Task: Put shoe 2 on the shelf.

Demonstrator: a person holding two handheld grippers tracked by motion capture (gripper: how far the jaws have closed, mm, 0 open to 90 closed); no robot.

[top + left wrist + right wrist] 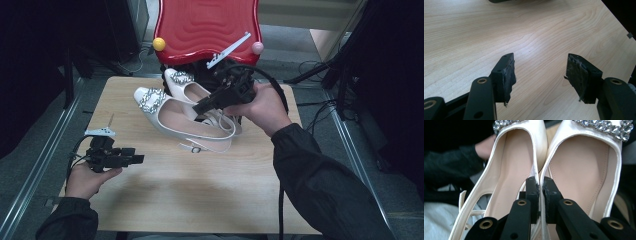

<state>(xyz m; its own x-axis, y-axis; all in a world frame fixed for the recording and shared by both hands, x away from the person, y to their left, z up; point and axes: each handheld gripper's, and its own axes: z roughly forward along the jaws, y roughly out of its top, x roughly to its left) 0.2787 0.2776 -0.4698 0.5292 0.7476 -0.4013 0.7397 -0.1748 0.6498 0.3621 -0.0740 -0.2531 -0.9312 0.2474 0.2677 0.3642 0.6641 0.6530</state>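
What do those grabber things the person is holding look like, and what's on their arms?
Each hand-held gripper, left and right, is black with two flat jaws lined by worn dark pads and brass-ringed holes. A pale three-cornered plate tops the left one. Black cables trail back. The sleeves are dark.

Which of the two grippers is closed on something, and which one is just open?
The right gripper is closed, pinching the touching inner edges of both white shoes. The left gripper is open above the bare wooden table.

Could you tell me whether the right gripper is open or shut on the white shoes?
Shut: the right gripper pinches the adjoining side walls of both white shoes together.
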